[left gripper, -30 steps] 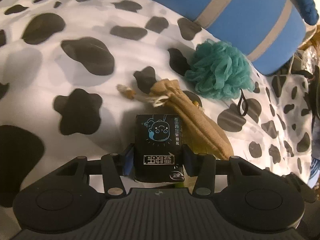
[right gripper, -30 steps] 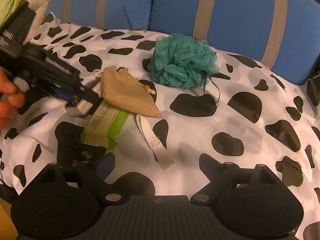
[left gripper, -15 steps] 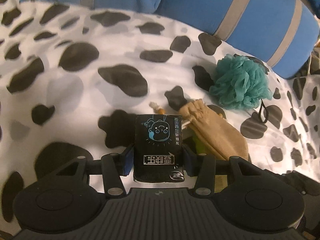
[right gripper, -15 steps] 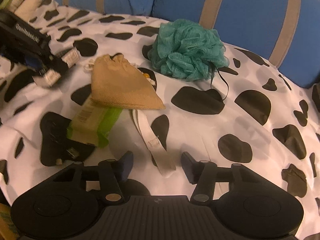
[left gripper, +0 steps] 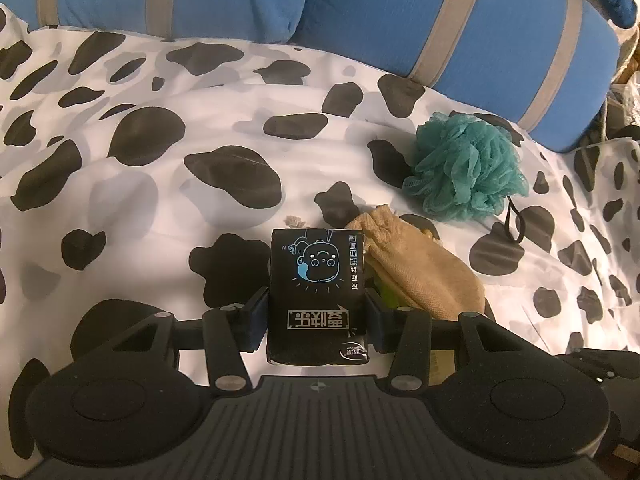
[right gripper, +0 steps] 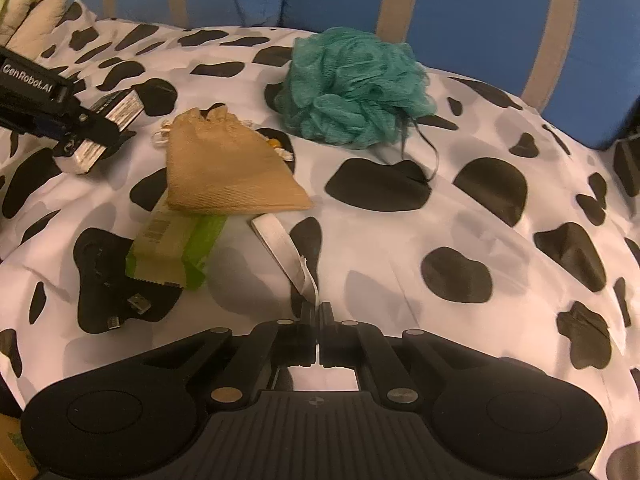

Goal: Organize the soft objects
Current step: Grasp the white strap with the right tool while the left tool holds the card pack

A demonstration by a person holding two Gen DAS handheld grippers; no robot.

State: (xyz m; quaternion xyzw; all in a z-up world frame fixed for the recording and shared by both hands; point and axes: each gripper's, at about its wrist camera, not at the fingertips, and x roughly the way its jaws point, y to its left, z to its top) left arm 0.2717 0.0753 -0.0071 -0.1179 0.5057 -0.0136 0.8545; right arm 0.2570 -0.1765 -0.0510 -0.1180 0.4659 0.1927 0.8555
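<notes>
My left gripper [left gripper: 318, 314] is shut on a black tissue pack [left gripper: 317, 280] with a cartoon face, held above the cow-print sheet [left gripper: 160, 184]; both also show in the right wrist view [right gripper: 108, 120]. My right gripper [right gripper: 319, 320] is shut on the near end of a white strap [right gripper: 280, 244] lying on the sheet. A tan drawstring pouch [right gripper: 224, 168] lies partly over a green pack [right gripper: 176, 248]. A teal bath pouf [right gripper: 352, 88] sits further back; it also shows in the left wrist view [left gripper: 466, 172], behind the pouch [left gripper: 416, 272].
Blue cushions with tan stripes [left gripper: 460, 20] run along the back. A small dark cable with connectors [right gripper: 124, 312] lies on a black spot at the front left. Pale fabric [right gripper: 32, 4] sits at the far left.
My right gripper moved forward and closed on the white strap. My left gripper, still holding the tissue pack, lifted and drew away to the left of the pouch.
</notes>
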